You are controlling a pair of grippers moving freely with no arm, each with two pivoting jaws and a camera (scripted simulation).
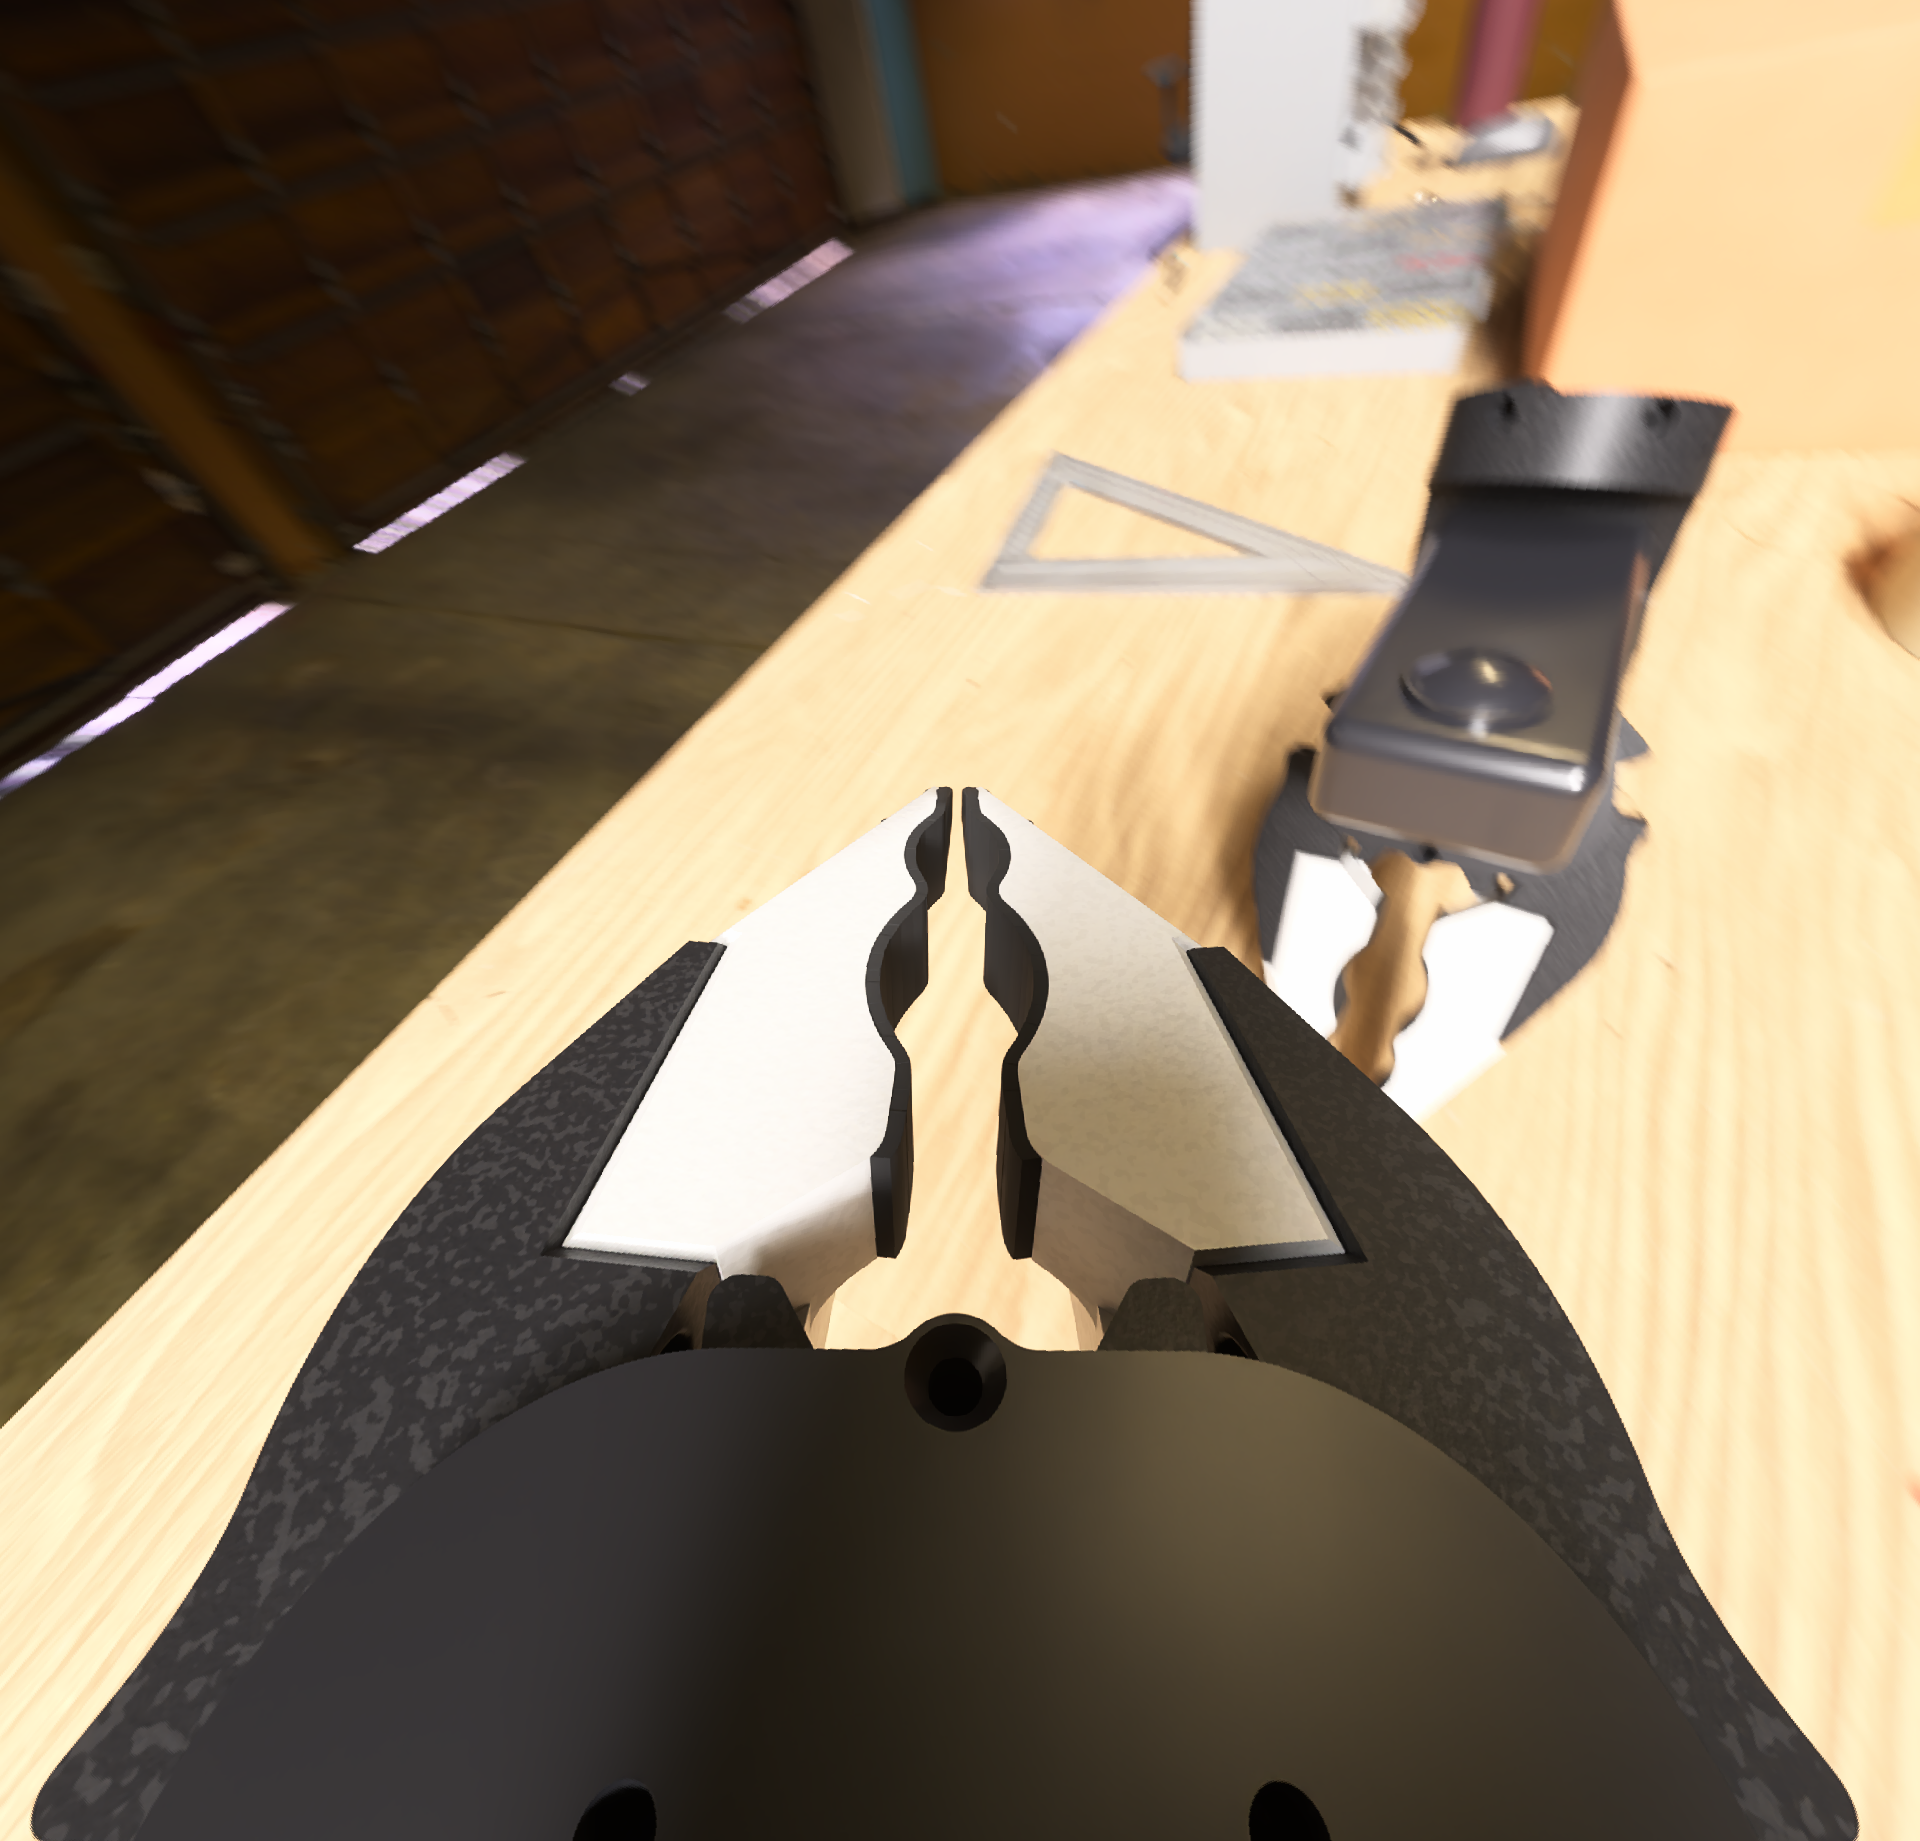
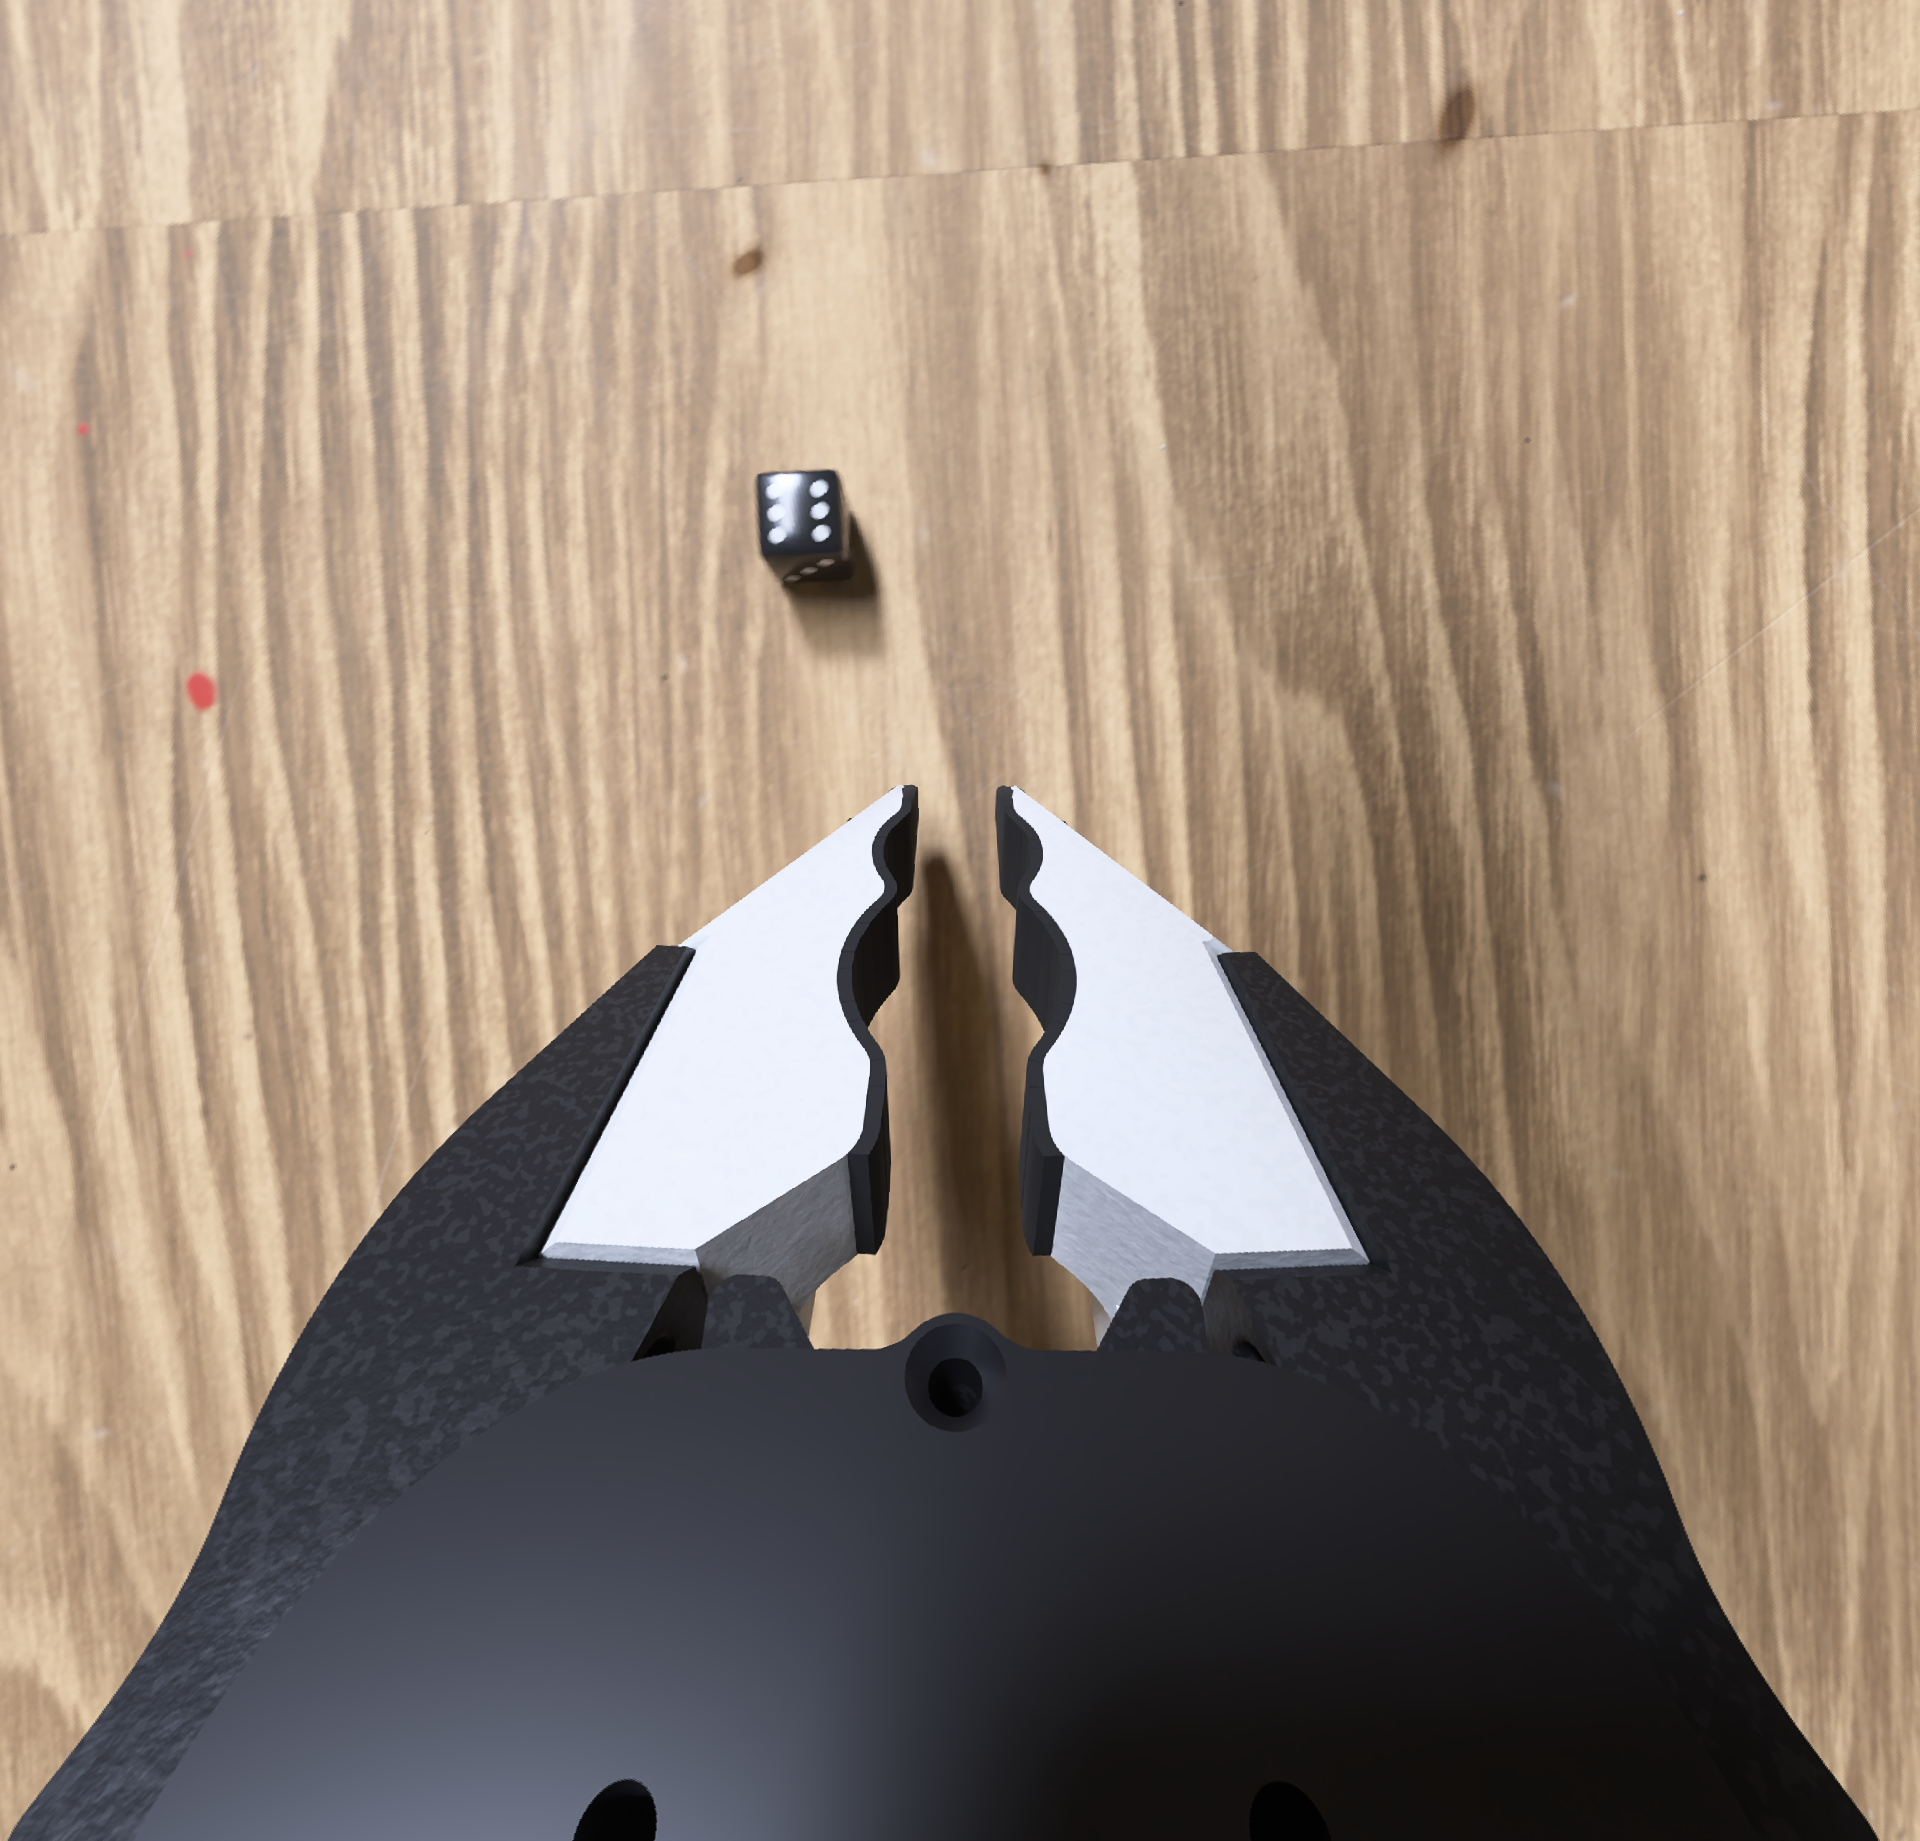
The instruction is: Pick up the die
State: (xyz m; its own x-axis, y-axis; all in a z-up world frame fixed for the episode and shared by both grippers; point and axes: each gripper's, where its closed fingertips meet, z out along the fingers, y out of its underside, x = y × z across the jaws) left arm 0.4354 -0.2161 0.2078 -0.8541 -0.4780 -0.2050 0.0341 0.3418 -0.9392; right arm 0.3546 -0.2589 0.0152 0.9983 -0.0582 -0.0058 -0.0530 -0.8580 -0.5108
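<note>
A small black die [image 2: 802,526] with white pips lies on the wooden table [image 2: 1351,544], ahead of my right gripper [image 2: 957,799] and a little to the left of its line. The right gripper points down at the table, open a small way and empty. My left gripper [image 1: 957,799] is shut and empty, held low over the table near its left edge. The right gripper also shows in the left wrist view [image 1: 1392,1002], ahead and to the right, pointing down at the wood. The die does not show in the left wrist view.
In the left wrist view a clear triangular set square [image 1: 1164,534] lies ahead on the table, a book [image 1: 1361,305] and a white upright block [image 1: 1278,77] beyond it, an orange box [image 1: 1745,212] at the right. The table edge [image 1: 727,711] drops to a dark floor at the left.
</note>
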